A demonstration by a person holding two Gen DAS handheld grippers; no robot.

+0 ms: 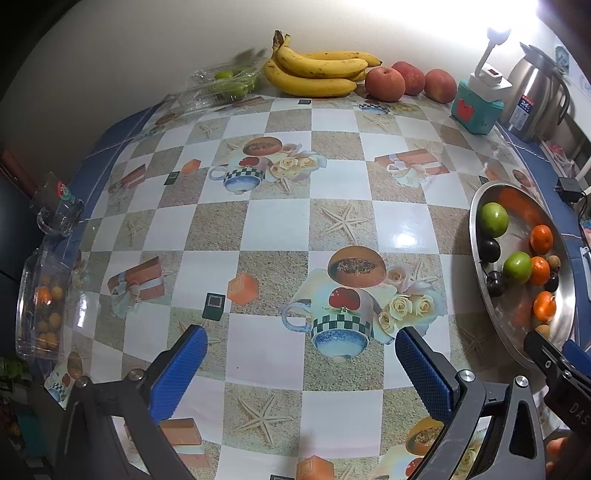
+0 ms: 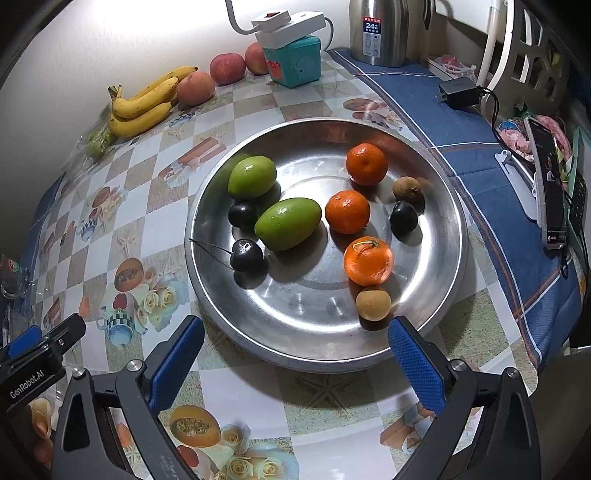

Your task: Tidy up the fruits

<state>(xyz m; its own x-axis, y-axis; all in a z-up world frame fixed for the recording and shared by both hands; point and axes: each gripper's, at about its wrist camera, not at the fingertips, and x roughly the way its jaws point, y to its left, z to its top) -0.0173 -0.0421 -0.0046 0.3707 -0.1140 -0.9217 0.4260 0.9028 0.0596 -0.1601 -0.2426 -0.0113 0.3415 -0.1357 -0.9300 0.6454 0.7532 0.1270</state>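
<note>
A round steel plate lies on the patterned table and holds two green fruits, three oranges, dark cherries and small brown fruits. My right gripper hovers open over the plate's near rim, nothing between its blue pads. The same plate shows at the right edge of the left wrist view. My left gripper is open and empty above the table's middle. Bananas and three apples lie along the far wall.
A clear box of green fruits sits at the far left. A clear tub of small orange fruits and a glass mug stand at the left edge. A teal box, a steel kettle and a charger are behind the plate.
</note>
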